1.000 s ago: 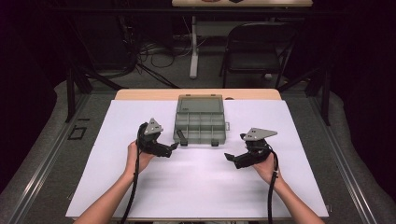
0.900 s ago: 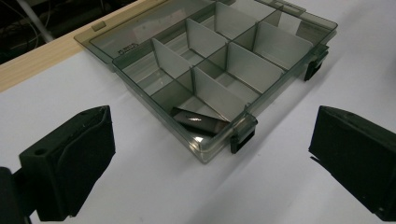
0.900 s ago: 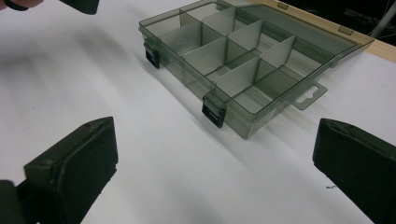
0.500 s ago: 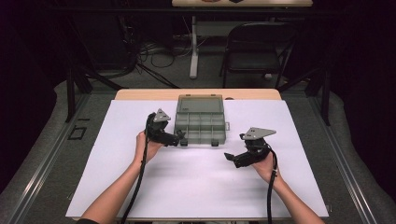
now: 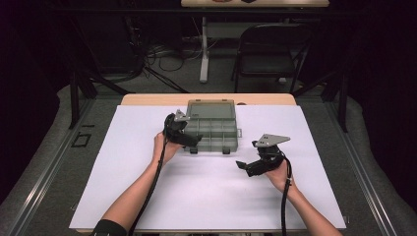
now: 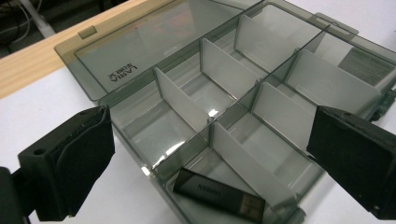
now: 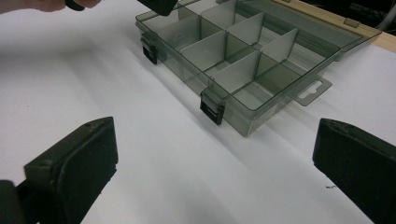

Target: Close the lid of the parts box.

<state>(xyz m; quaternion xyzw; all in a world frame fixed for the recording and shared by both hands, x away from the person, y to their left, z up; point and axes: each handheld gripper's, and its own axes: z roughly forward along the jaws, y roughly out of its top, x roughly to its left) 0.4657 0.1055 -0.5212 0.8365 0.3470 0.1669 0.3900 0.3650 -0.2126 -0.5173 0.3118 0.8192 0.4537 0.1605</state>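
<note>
On the tabletop [image 5: 147,196], covered in white, an open grey plastic box [image 5: 212,129] with dividers sits toward the far edge, its clear lid [image 6: 154,42] laid back flat behind it. The left tongs [image 5: 189,140] hang over the box's near-left corner with jaws wide apart and empty, while the right tongs [image 5: 244,167] hover well to the right of the box above bare white surface, jaws likewise spread and holding nothing. In the left gripper view a small black USB stick [image 6: 219,195] lies in the nearest compartment, slanted, with one end close to a divider [image 6: 247,163].

The likely trouble is in the pick. The compartment is narrow and the stick lies flat and low, so wide jaws coming straight down could straddle a divider or strike the box wall instead of the stick. The box looks light; a knock or a drag from one jaw could slide it across the smooth cover, since the right tongs are too far off to steady it. A pinch on the stick's slick, thin edges might also let it squirt out or tip on end against the divider.
</note>
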